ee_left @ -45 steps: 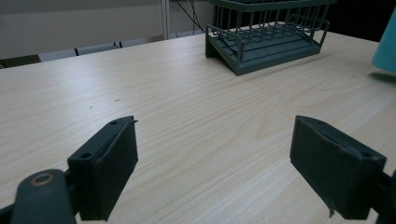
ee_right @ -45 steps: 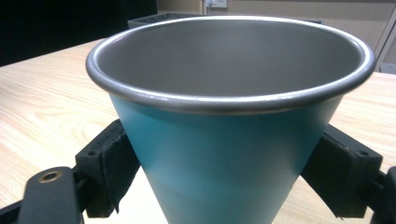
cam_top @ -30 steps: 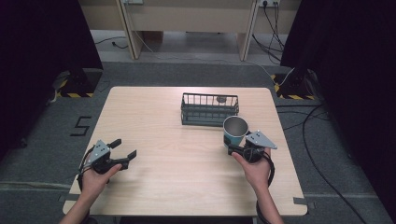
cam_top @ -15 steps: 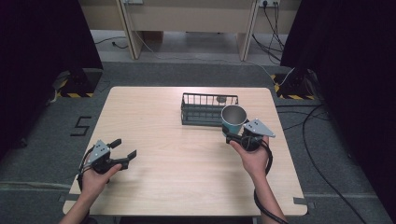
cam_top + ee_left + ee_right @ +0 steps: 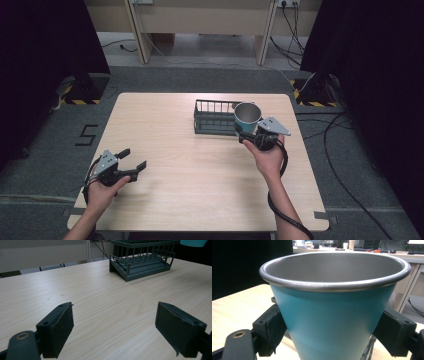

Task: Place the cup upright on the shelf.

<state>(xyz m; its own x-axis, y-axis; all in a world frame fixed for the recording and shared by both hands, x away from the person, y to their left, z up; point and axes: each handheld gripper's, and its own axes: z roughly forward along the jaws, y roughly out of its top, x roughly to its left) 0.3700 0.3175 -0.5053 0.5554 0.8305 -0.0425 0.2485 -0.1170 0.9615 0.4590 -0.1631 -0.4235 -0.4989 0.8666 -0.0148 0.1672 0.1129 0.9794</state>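
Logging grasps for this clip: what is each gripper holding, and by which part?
The right gripper clamps the teal cup by its lower side wall, upright. The left gripper is open and holds nothing.

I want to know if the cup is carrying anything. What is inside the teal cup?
The right gripper holds the teal cup upright. Its upper grey inner wall looks bare; the bottom is hidden behind the near rim.

My left gripper sits low near the table's near-left corner, my left hand wrapped round its grip, jaws spread wide with nothing between them. My right arm reaches forward, right hand raised, and my right gripper has its jaws pressed against both sides of what it carries.
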